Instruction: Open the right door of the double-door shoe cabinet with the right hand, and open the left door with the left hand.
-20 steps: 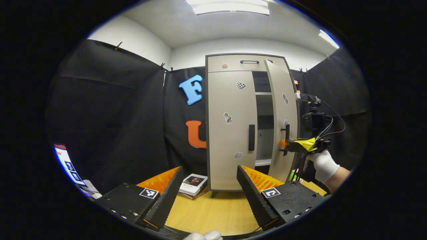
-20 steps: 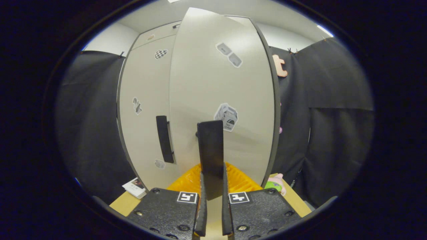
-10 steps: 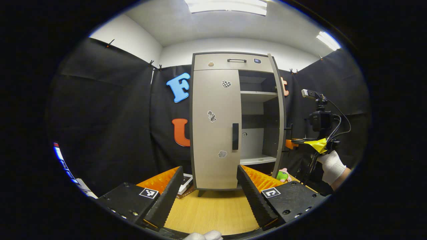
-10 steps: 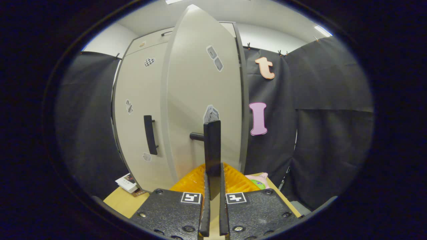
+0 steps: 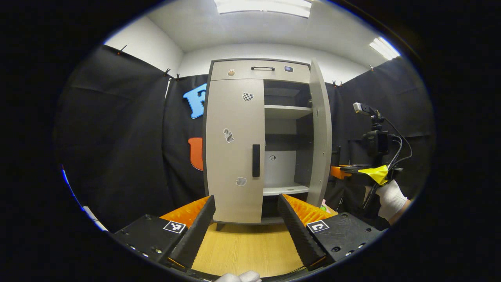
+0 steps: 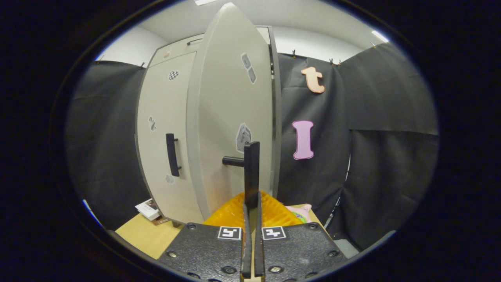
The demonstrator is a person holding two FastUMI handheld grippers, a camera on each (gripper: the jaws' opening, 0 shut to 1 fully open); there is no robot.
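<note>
Since the earlier frame the right door (image 5: pixel 320 133) has swung much wider and now stands edge-on in the left gripper view, showing the shelves (image 5: pixel 287 111) of the shoe cabinet (image 5: pixel 235 145). In the right gripper view the right gripper (image 6: pixel 251 203) is clamped narrow on the handle (image 6: pixel 251 174) of that door. The left door (image 5: pixel 234 149) is closed, on the wooden table (image 5: pixel 246 250). The left gripper (image 5: pixel 246 209) hangs before it with fingers wide apart, holding nothing.
</note>
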